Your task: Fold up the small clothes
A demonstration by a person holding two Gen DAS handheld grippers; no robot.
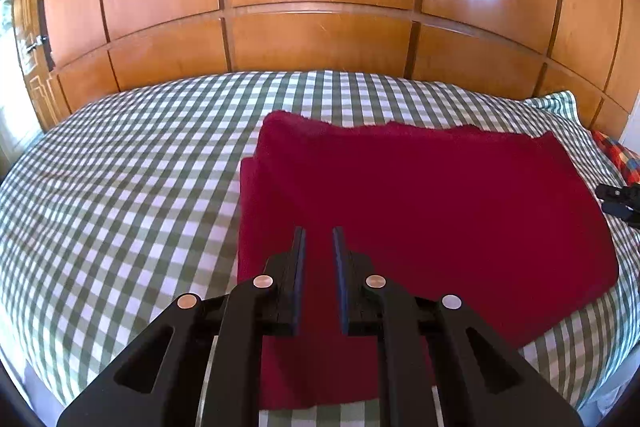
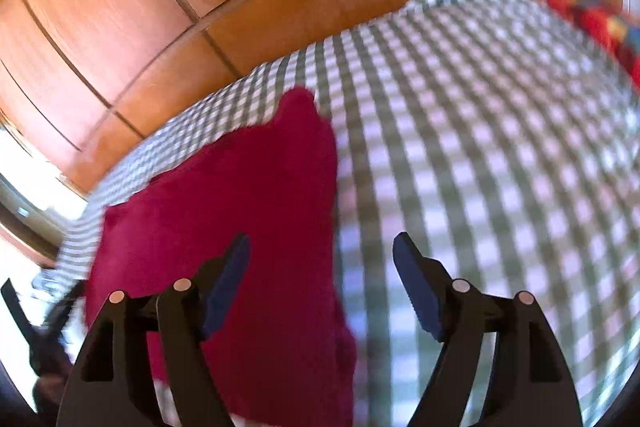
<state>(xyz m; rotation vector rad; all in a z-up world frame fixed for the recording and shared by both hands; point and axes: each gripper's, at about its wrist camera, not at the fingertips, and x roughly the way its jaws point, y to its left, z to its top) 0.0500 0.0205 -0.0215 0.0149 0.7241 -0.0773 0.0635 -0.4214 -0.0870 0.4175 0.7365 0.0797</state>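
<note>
While a folded dark red cloth (image 1: 420, 195) lies flat on the green checked bedspread (image 1: 120, 167), the left gripper (image 1: 319, 233) hovers above it, jaws nearly closed and empty; the right gripper (image 2: 320, 247) gapes wide, holding nothing.

No legible text, label, brand, number or sign appears in either wrist view.
</note>
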